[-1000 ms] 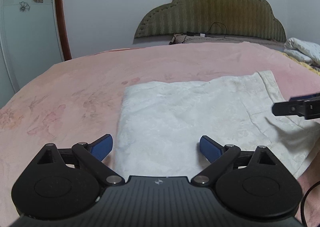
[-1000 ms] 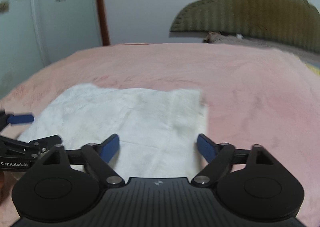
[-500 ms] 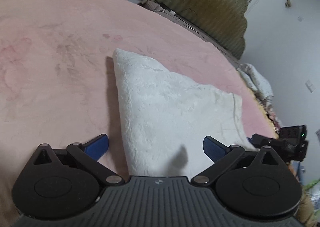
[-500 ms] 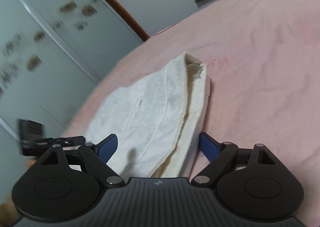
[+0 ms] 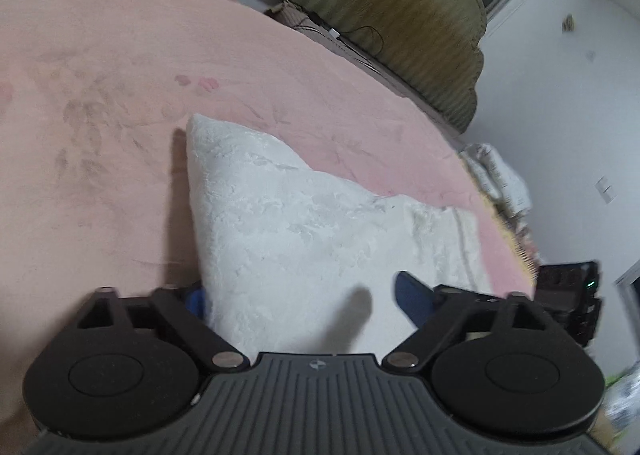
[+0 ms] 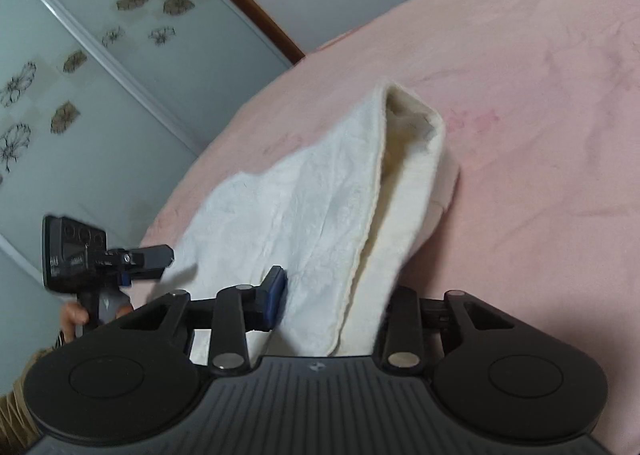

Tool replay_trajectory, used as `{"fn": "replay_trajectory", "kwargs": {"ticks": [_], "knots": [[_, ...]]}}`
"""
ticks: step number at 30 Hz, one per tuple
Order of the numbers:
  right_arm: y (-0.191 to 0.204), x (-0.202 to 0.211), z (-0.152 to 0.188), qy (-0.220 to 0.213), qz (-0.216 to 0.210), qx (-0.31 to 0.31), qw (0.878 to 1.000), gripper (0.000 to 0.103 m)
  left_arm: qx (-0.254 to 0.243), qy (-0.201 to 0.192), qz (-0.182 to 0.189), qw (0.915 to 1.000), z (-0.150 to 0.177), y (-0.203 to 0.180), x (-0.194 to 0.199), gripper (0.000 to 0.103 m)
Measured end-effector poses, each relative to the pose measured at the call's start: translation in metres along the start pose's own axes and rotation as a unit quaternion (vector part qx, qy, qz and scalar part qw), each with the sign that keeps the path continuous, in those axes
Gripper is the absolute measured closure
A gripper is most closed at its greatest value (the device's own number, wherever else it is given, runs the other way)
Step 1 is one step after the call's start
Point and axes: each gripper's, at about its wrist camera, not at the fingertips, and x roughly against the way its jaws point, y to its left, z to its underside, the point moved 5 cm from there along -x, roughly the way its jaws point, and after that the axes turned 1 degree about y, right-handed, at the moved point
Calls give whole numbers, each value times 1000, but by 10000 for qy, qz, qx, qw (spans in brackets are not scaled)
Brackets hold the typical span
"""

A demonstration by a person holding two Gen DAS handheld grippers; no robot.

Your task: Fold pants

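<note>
The white pants [image 5: 304,231] lie folded into a rectangle on the pink bed [image 5: 120,103]. My left gripper [image 5: 304,299] is open, its jaws on either side of the near left corner, the left pad under the edge. In the right wrist view the pants [image 6: 320,207] show their layered right edge. My right gripper [image 6: 332,299] straddles that near right corner with its jaws partly closed, the left pad touching the cloth; the right pad is hidden behind the fabric. Each gripper shows in the other's view, the right one [image 5: 568,295] and the left one [image 6: 132,259].
A green padded headboard [image 5: 392,7] stands at the far end of the bed. Folded white cloth [image 5: 500,175] lies at the bed's right edge. A sliding glass wardrobe door with flower prints [image 6: 80,55] stands to the left. The bed edge lies close below both grippers.
Both grippers dropped and tilted towards the near corners of the pants. The right jaws narrowed around the right edge; the left jaws now enclose the left corner.
</note>
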Motion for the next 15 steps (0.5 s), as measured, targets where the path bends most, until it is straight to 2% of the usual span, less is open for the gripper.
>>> {"fn": "replay_trajectory", "kwargs": {"ticks": [2, 3, 5, 8, 12, 15], "knots": [[3, 4, 5, -54, 51, 23, 10000, 72, -417, -58, -410, 9983, 4, -7, 2, 55], [5, 6, 6, -86, 77, 35, 9999, 73, -565, -109, -524, 9970, 6, -10, 4, 59], [12, 10, 8, -151, 120, 111, 9998, 76, -700, -347, -571, 9953, 7, -15, 13, 78], [26, 13, 6, -230, 200, 279, 9991, 79, -848, -704, -482, 9927, 9, -22, 27, 87], [48, 14, -4, -314, 225, 596, 9975, 81, -1121, -957, -559, 9875, 8, -34, 42, 89], [65, 12, -18, -384, 160, 865, 9954, 81, -1303, -1164, -714, 9820, -5, -40, 55, 89]]}}
